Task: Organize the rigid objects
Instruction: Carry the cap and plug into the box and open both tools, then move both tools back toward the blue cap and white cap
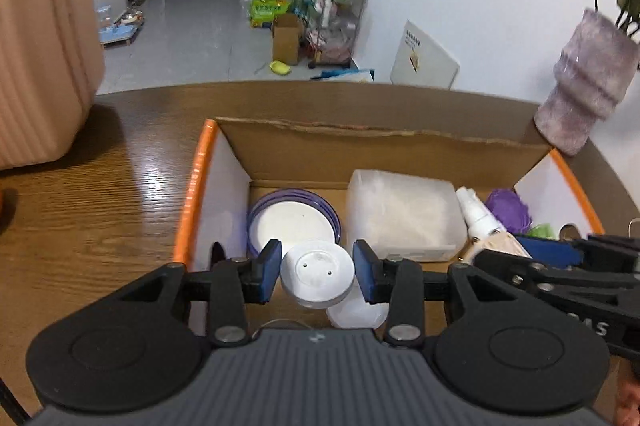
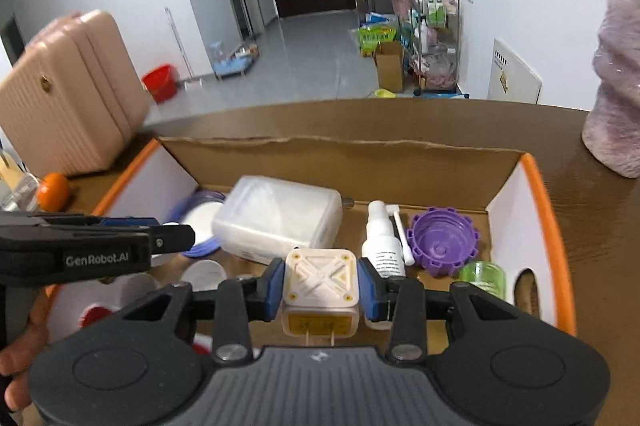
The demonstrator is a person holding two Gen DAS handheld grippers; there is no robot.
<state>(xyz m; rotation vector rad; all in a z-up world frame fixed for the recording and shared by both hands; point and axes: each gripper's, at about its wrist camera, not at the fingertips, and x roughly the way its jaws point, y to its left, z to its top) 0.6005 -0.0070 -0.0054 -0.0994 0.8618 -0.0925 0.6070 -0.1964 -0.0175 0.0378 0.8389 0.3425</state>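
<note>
With my left gripper [image 1: 316,272] clamped on a white round cap [image 1: 317,273] and my right gripper [image 2: 321,290] on a cream plug cube [image 2: 320,288], I hover over the cardboard box [image 2: 340,152] — judging a free floor spot for each comes next.

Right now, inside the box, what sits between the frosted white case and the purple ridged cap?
A small white spray bottle lies between the frosted case and the purple cap, beside each. The right wrist view shows it best.

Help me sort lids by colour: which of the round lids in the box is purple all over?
The ridged purple cap at the box's right end, beside the spray bottle. The lid at the left end is white with only a purple rim.
</note>
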